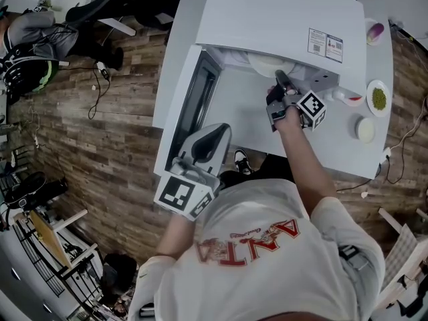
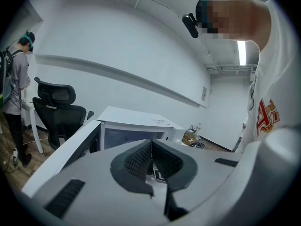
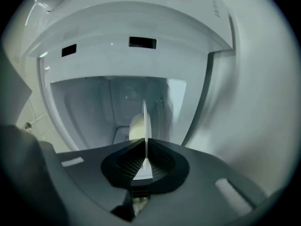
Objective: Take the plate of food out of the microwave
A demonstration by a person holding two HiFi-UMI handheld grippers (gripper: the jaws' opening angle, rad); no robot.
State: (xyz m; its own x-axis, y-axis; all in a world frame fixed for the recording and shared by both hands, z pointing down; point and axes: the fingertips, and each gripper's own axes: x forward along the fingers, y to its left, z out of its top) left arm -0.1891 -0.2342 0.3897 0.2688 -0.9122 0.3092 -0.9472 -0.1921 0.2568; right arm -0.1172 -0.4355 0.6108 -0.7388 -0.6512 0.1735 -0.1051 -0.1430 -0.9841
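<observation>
The white microwave (image 1: 274,19) stands on a white table with its door (image 1: 194,102) swung open to the left. A white plate (image 1: 267,64) shows at the mouth of the cavity. My right gripper (image 1: 281,79) is at that opening, shut on the plate's rim. In the right gripper view the plate (image 3: 146,121) runs edge-on between the jaws of the right gripper (image 3: 146,157), with a pale mound of food (image 3: 135,128) on it inside the cavity (image 3: 94,102). My left gripper (image 1: 212,139) hangs near the door's outer edge, shut and empty (image 2: 151,147).
Right of the microwave the table (image 1: 348,152) carries a small dish of green bits (image 1: 378,99), a white round lid (image 1: 366,130) and a bowl (image 1: 374,31). In the left gripper view a person (image 2: 16,79) stands beside a black office chair (image 2: 59,109).
</observation>
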